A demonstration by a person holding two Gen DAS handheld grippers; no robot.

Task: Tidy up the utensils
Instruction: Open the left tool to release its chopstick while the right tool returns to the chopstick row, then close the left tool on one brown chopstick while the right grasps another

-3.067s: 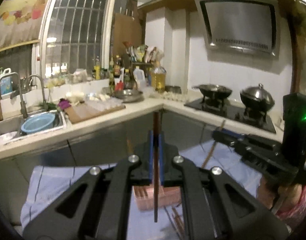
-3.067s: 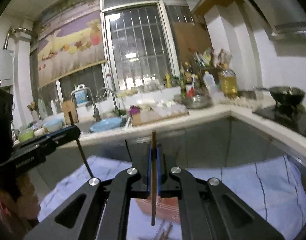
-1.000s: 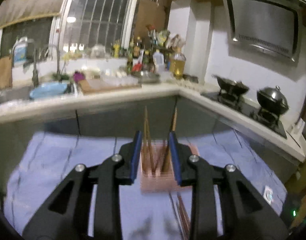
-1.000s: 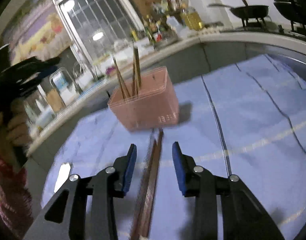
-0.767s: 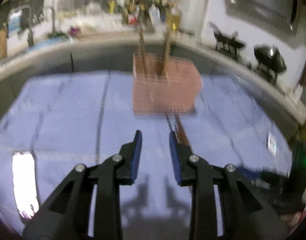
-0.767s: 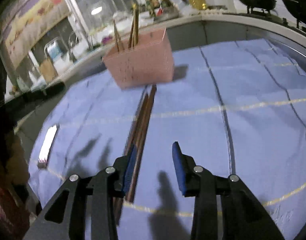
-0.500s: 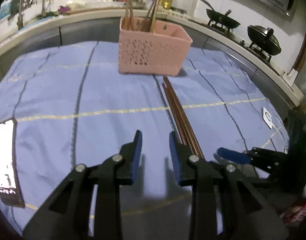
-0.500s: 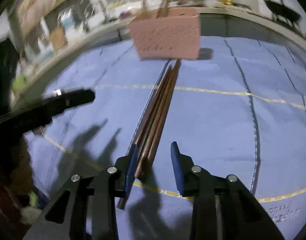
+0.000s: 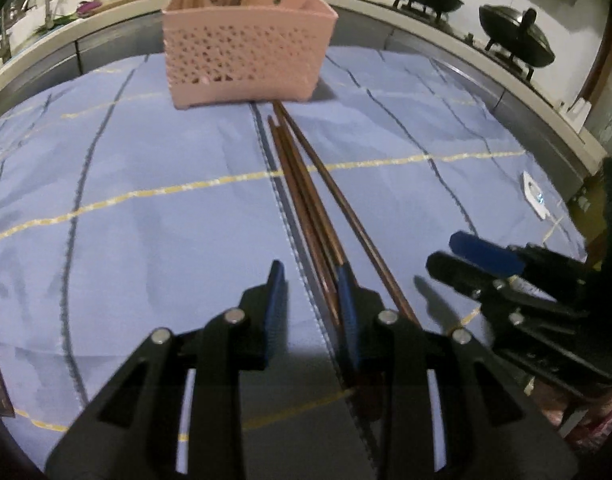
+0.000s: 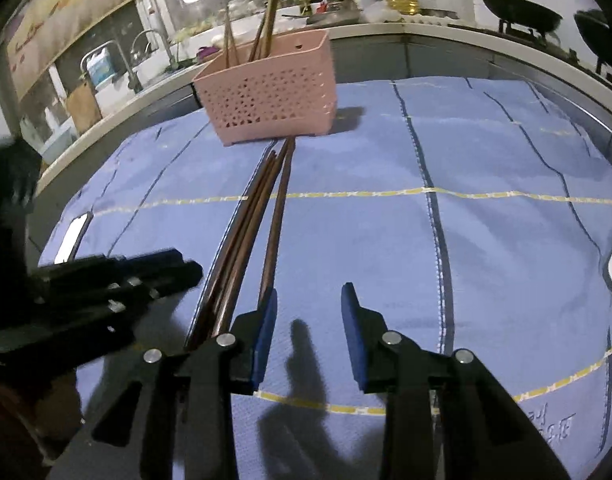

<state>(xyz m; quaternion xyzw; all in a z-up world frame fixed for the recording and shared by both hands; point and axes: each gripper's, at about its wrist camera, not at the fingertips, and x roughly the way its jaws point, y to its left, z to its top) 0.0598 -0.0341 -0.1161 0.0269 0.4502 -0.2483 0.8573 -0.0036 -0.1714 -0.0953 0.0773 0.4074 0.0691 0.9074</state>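
My left gripper point(image 9: 312, 280) and right gripper point(image 10: 308, 302) both hung with jaws apart over the chopsticks point(image 9: 306, 196), bundled mid-table before the pink basket point(image 9: 246, 46). Closing there, I risked pinching several sticks and scattering them.

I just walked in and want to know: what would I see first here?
Long brown chopsticks lie in a bundle on the blue cloth. Just beyond their far tips stands a pink basket with more chopsticks upright inside. The left gripper and right gripper hover open nearby.
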